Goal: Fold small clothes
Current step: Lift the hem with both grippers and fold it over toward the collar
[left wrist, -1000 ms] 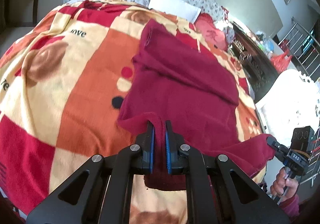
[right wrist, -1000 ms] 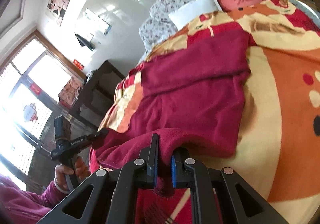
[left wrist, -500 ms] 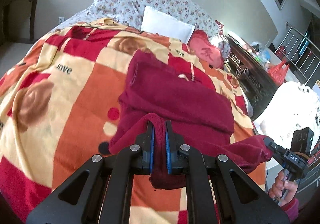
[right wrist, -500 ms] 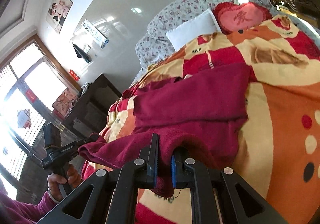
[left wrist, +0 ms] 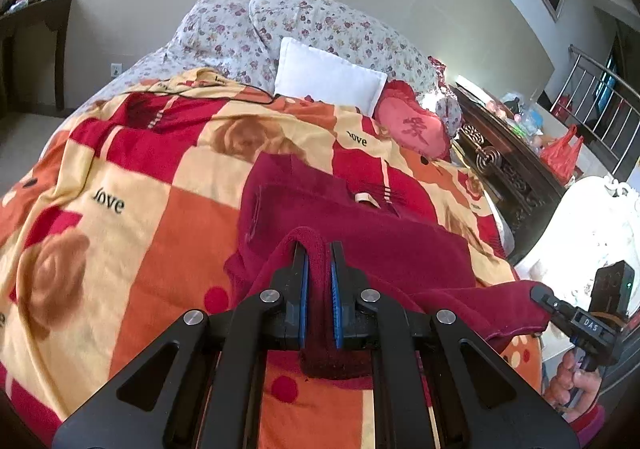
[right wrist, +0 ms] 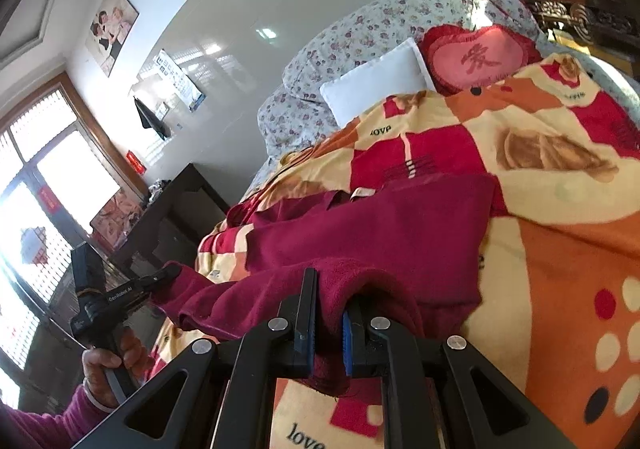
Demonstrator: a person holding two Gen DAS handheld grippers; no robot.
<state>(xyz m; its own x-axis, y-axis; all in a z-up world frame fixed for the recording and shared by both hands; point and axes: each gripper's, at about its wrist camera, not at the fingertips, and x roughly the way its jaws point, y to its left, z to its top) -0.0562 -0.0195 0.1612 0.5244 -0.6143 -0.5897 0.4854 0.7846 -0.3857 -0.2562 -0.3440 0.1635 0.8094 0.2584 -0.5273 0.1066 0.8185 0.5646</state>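
A dark red fleece garment [left wrist: 360, 233] lies on the patterned blanket, its far part flat and its near edge lifted. My left gripper [left wrist: 318, 273] is shut on a fold of that near edge. My right gripper [right wrist: 330, 313] is shut on another fold of the same edge of the garment [right wrist: 400, 225]. Each gripper shows in the other's view, the right one [left wrist: 548, 299] at the garment's right corner, the left one [right wrist: 168, 273] at its left corner. The lifted edge stretches between them above the blanket. A pale label [left wrist: 366, 197] shows near the garment's far edge.
The blanket [left wrist: 132, 209] covers the bed. A white pillow [left wrist: 328, 79], a floral quilt [left wrist: 320, 25] and a red heart cushion [left wrist: 412, 129] lie at the head. A dark carved cabinet [left wrist: 516, 169] stands right of the bed, a dark desk [right wrist: 176, 209] on the left.
Both grippers have risen and carried the garment's near edge up and toward the far part. The visible flat part of the garment has grown shorter.
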